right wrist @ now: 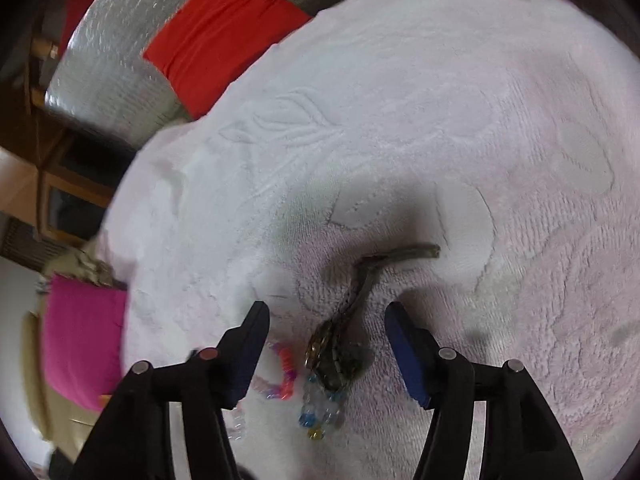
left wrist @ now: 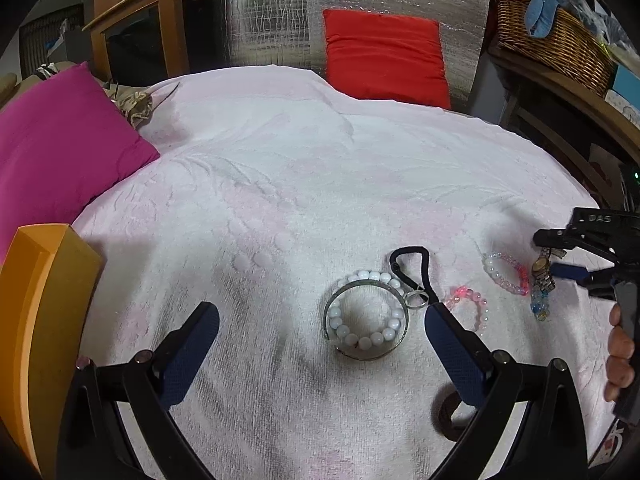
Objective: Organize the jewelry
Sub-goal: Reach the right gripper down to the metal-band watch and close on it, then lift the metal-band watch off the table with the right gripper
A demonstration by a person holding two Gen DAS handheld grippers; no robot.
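Jewelry lies on a white-pink towel. A white bead bracelet sits inside a silver bangle, with a black cord and ring beside it. My left gripper is open just in front of them. To the right lie a pink bead bracelet, a clear-pink bracelet, a blue bead piece and a metal watch. My right gripper is open over the watch, which lies on the towel beside the pink bracelet and blue beads.
An orange box stands at the left edge. A magenta cushion lies at the back left, a red cushion at the back. A wicker basket sits on a wooden shelf at the right.
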